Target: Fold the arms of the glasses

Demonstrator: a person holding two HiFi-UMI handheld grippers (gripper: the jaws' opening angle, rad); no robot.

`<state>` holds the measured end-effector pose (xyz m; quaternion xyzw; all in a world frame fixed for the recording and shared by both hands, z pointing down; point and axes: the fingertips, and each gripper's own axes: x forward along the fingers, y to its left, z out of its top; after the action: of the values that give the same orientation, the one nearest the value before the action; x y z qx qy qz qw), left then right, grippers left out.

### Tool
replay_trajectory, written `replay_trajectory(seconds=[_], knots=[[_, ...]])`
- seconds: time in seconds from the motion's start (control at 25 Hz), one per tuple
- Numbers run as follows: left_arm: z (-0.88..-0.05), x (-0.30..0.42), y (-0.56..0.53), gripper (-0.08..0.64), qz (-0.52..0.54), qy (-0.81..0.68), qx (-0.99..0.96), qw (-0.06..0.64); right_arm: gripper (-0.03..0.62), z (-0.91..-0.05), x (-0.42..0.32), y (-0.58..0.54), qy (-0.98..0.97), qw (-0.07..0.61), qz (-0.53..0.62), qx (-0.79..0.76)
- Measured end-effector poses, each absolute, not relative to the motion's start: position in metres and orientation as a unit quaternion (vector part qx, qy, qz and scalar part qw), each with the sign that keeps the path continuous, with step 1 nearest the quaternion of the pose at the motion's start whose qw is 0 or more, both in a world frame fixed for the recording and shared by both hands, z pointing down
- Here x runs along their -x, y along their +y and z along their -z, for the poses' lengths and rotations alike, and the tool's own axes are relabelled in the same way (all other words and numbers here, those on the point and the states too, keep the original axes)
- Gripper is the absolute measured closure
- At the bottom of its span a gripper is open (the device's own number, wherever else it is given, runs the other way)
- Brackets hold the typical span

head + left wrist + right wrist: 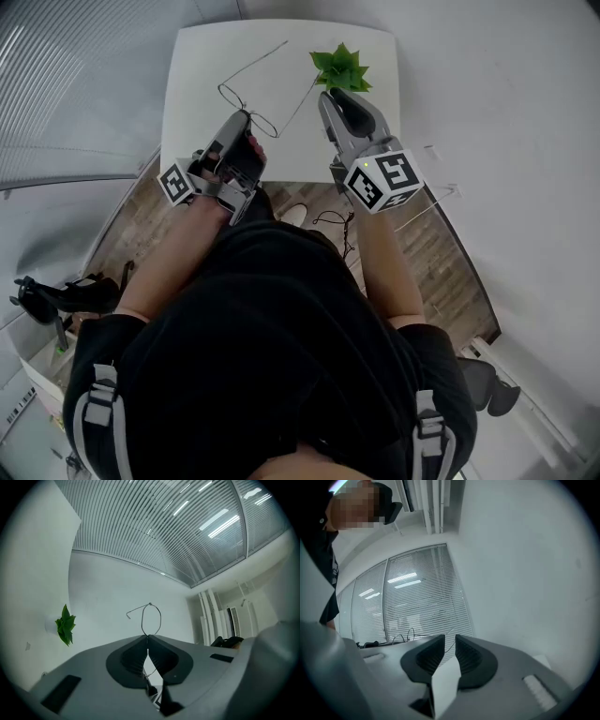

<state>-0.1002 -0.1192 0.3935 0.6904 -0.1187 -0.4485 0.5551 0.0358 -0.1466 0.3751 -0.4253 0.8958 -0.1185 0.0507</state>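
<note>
Far left: left gripper (246, 120), nose tilted upward, jaws pinched together on the thin wire rim of the glasses (232, 95). Nothing but that wire caught at the very tips. Just past those tips, in the left gripper view, one round lens loop standing upright, with a hinge at its top.

Over the white table (192, 84), ahead of the left gripper: front of the frame lying crosswise to its jaws, both arms unfolded. Long axes of the arms running away from that gripper, ahead and off to its right. Far arm (267, 53) free, ending out over the table, well apart from either tool. Near arm (298, 108) slanting across toward the right gripper (336, 94), its end passing into the gap between the jaws there.

Right gripper held level, jaws parted by a narrow slot wider than the wire, pads not pressing on it. Just beyond its tips, a small green plant (341, 67) at the table's far edge.
</note>
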Motion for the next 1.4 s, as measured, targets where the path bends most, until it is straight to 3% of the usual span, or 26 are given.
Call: replay_trajectory(seconds=[1.4], knots=[[-0.387, 0.075, -0.109, 0.546, 0.441, -0.085, -0.705, 0.549, 0.517, -0.380, -0.043, -0.164, 0.886, 0.093, 0.186, 0.414]])
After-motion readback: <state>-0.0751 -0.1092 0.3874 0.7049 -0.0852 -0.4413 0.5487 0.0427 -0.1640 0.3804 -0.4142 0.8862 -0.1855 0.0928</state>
